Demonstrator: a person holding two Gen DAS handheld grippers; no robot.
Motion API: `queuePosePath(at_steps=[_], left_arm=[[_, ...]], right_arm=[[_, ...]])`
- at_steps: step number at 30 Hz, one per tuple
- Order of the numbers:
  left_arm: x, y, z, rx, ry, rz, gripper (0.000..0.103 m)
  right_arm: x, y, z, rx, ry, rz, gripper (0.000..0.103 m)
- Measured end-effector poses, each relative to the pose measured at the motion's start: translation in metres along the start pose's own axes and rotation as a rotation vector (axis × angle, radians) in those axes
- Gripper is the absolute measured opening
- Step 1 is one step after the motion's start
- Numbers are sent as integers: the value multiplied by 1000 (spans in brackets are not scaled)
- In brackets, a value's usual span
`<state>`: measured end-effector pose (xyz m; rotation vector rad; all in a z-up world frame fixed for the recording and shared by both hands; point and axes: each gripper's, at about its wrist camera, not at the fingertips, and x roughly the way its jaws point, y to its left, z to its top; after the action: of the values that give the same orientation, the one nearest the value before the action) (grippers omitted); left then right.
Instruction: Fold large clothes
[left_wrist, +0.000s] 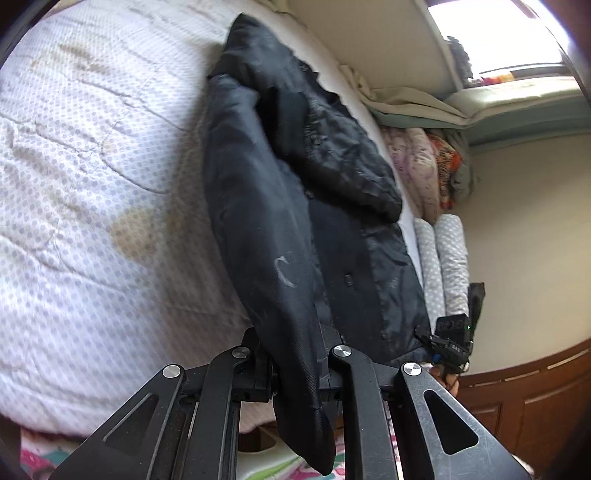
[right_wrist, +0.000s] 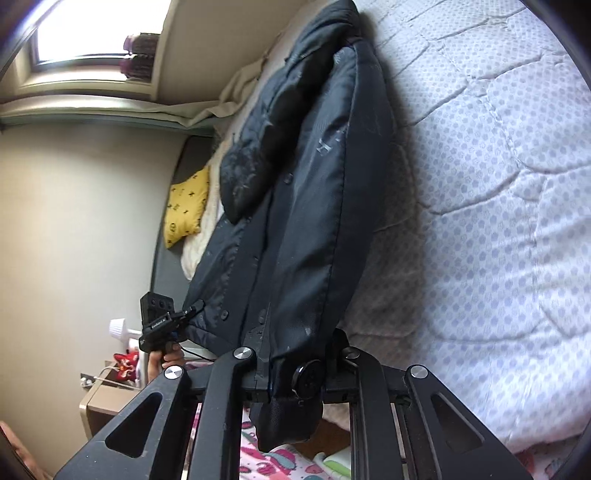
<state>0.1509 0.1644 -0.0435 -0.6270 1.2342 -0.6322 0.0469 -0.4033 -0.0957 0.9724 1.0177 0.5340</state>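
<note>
Black coat (left_wrist: 295, 206) hem between both grippers' closed jaws.

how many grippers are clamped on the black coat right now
2. The left gripper is shut on the black coat at its near hem, over the quilted bed edge. The right gripper is shut on the same hem, beside it.
</note>
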Motion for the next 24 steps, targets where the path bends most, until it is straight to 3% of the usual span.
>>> queuePosePath(at_steps=[5, 11, 18, 24], left_arm=[[-16, -7, -1, -15, -12, -37, 16], [-32, -20, 42, -29, -80, -131, 16], [-39, -48, 108, -20, -166, -168, 16], [-15, -47, 163, -81, -210, -175, 16]], right_arm=[[-18, 2, -2, 24, -25, 92, 11], [-37, 27, 29, -16, -82, 149, 11], [-32, 74, 94, -88, -160, 154, 11], [-13, 85, 161, -73, -244, 138, 11]])
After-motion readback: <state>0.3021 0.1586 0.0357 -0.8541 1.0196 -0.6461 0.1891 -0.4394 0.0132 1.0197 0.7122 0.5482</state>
